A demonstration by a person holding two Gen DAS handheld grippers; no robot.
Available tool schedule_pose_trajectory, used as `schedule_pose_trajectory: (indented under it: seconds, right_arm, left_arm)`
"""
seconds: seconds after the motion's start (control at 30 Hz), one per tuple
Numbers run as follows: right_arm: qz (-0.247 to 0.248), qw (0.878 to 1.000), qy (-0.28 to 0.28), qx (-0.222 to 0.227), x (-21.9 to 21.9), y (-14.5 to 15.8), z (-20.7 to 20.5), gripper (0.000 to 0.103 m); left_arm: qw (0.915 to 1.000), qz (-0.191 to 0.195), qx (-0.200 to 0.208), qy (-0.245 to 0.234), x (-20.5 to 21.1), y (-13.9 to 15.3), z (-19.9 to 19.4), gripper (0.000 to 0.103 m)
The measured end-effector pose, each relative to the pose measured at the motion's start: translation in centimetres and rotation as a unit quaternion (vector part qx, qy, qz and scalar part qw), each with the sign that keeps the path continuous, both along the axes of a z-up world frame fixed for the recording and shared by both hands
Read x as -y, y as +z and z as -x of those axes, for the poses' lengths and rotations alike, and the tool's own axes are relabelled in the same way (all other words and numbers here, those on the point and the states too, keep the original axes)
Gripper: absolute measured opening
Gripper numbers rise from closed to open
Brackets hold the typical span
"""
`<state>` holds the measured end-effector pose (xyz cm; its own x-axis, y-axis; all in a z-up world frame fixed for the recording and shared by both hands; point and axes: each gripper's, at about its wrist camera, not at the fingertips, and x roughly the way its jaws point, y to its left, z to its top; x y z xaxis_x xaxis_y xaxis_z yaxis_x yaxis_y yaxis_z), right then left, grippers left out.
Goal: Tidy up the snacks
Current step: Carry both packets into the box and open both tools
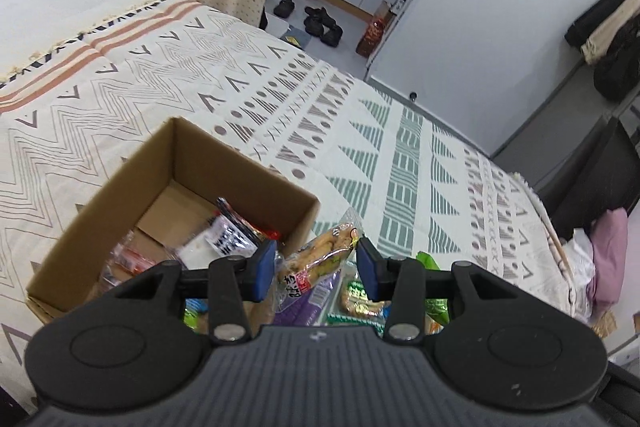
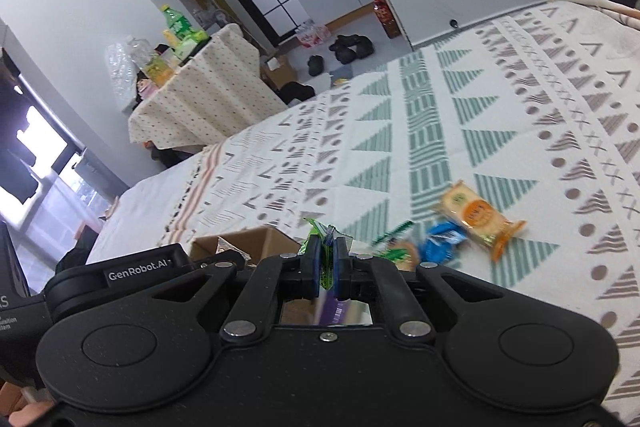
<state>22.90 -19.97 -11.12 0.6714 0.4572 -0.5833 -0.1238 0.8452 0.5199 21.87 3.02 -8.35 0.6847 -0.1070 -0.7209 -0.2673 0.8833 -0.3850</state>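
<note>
A brown cardboard box stands open on the patterned bed cover, with several snack packets lying in it. My left gripper is just right of the box, its blue pads pressing on both ends of a yellowish snack packet held slantwise. Purple and green packets lie beneath it. My right gripper is shut on a crinkled green packet above the bed. The box's corner shows just left of it.
On the cover to the right lie an orange-yellow packet, a blue packet and a green-white one. A cloth-draped table with bottles stands past the bed. Shoes sit on the floor beyond.
</note>
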Motion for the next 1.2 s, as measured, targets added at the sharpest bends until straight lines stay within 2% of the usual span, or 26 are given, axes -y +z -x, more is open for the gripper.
schedule_pose_trajectory:
  seconds: [0.4, 0.63, 0.8, 0.9, 0.97, 1.1, 1.2]
  right_arm:
    - [-0.014, 0.999, 0.028, 0.017, -4.8, 1.3, -1.2, 0.006]
    - [-0.024, 0.999, 0.043, 0.009, -7.4, 0.4, -1.9, 0.006]
    - [-0.026, 0.998, 0.057, -0.003, -9.0, -0.4, -2.5, 0.006]
    - [-0.021, 0.997, 0.069, -0.01, -9.7, -0.6, -2.6, 0.015]
    - [-0.017, 0.997, 0.071, -0.005, -9.8, -0.5, -2.3, 0.031]
    - [-0.009, 0.998, 0.058, -0.01, -9.2, -0.7, -2.2, 0.033]
    - [0.004, 0.999, 0.039, -0.012, -8.0, -0.9, -2.0, 0.044]
  left_arm:
    - [0.9976, 0.033, 0.012, 0.06, -5.6, 1.1, 0.9, 0.043]
    - [0.9937, 0.056, 0.0, 0.098, -8.4, 0.2, 0.8, 0.043]
    - [0.9902, 0.068, -0.027, 0.119, -9.4, -1.5, 0.1, 0.047]
    - [0.9884, 0.076, -0.043, 0.124, -9.7, -2.2, -0.2, 0.053]
    - [0.9884, 0.073, -0.046, 0.125, -9.5, -2.3, -0.3, 0.061]
    - [0.9899, 0.051, -0.052, 0.122, -8.8, -2.3, -0.3, 0.075]
    - [0.9909, 0.043, -0.058, 0.113, -8.1, -2.4, -0.3, 0.077]
